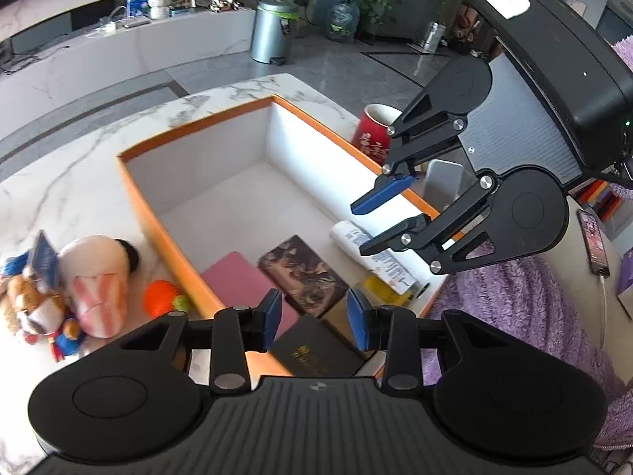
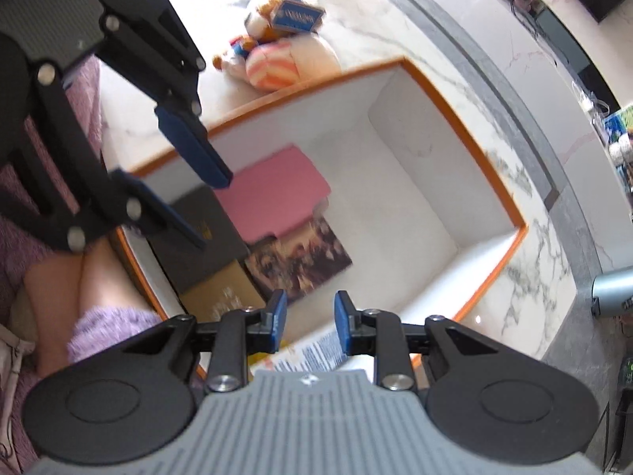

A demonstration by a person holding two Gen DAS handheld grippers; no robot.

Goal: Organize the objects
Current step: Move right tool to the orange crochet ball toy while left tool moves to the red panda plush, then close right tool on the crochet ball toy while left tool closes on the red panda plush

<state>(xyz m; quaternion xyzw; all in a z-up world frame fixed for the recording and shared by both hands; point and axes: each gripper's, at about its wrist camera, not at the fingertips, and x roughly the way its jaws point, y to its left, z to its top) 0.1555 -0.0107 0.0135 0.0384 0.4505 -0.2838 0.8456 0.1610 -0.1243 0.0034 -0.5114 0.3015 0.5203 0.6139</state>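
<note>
I see both grippers hanging over the orange-rimmed box (image 1: 158,217) on the marble table (image 1: 71,166). Left gripper (image 1: 315,322): jaws apart, nothing between the blue pads, black book (image 1: 316,352) directly below them in the box's near corner. Right gripper (image 2: 306,322): jaws apart too, empty, poised above the white printed roll (image 1: 372,251) that lies along the box's right wall. Also in the box: pink book (image 1: 245,281), picture-cover book (image 1: 308,277) beside it, yellow item (image 1: 385,291) tucked under the roll's near end. The far half of the box floor is bare white. Outside the box, on the left of the table: a plush toy pile (image 1: 43,293) with a pink striped plush (image 1: 99,285), and an orange spiky ball (image 1: 160,297) just beside the box wall. Red cup (image 1: 374,126) stands beyond the far right rim. Right view is motion-blurred; a purple fuzzy sleeve (image 2: 107,326) shows at lower left.
</note>
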